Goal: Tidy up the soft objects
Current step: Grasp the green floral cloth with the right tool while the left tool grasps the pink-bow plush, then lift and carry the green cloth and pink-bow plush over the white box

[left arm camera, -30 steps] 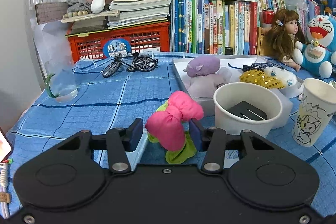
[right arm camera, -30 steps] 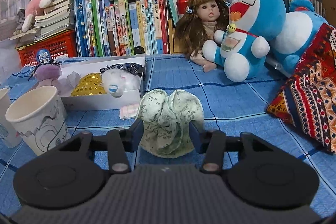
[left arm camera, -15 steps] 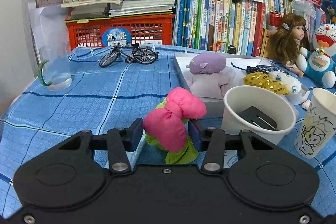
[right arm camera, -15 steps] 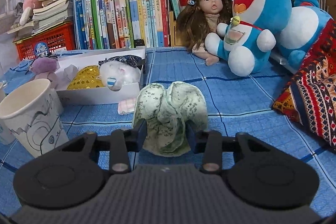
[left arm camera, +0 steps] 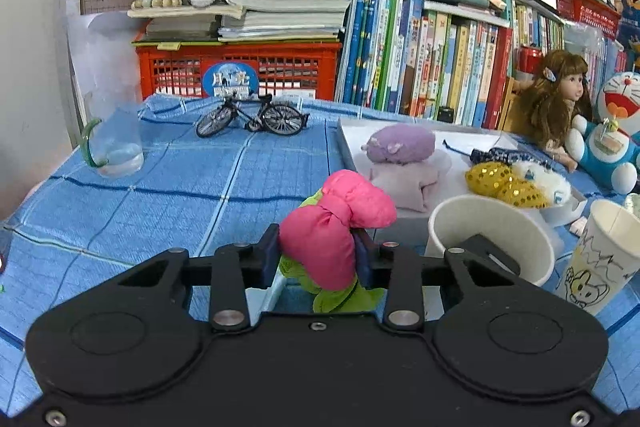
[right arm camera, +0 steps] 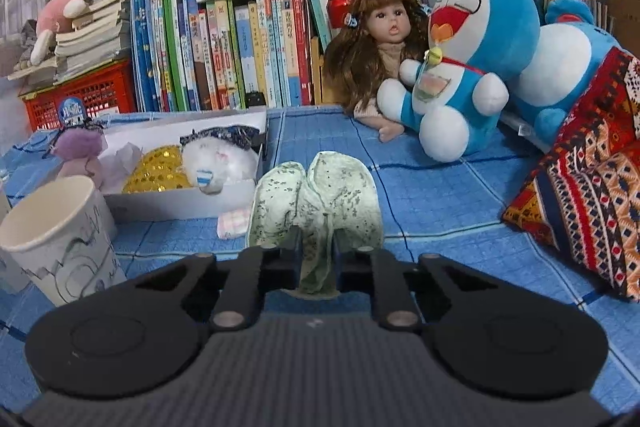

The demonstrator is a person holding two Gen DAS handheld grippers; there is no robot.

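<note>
Squeezing a pink and green soft toy (left arm camera: 334,243) between both fingers, left gripper (left arm camera: 316,259) closed on it over the blue checked tablecloth (left arm camera: 160,195), green part hanging below the pads. Far left on the cloth, a glass jug (left arm camera: 114,143) with a green handle; behind it a red crate (left arm camera: 240,71) stacked with books, and a small model bicycle (left arm camera: 252,117) just in front of the crate. Right of the pinched toy, a white tray (left arm camera: 348,143) holding a purple plush (left arm camera: 400,145), a gold sequin piece (left arm camera: 504,183) and a white fluffy toy (left arm camera: 548,181). Nearer, a white paper bowl (left arm camera: 488,227) with something dark inside, then a paper cup (left arm camera: 604,259) with a drawn cartoon animal at the right edge.

Seen from the right wrist — the same kind of paper cup (right arm camera: 60,239) at far left, the white tray (right arm camera: 180,203) beside it, a small pink folded cloth (right arm camera: 234,223) lying on the tablecloth just in front of the tray. Pinching a pale green speckled cloth (right arm camera: 316,203) at its narrow middle, right gripper (right arm camera: 318,255) nearly fully closed, fabric bulging above the fingers. Further right, a long-haired doll (right arm camera: 380,43) leaning by the book row, a blue and white cat plush (right arm camera: 472,67) touching it, and a patterned red cushion (right arm camera: 592,187) at the far right
</note>
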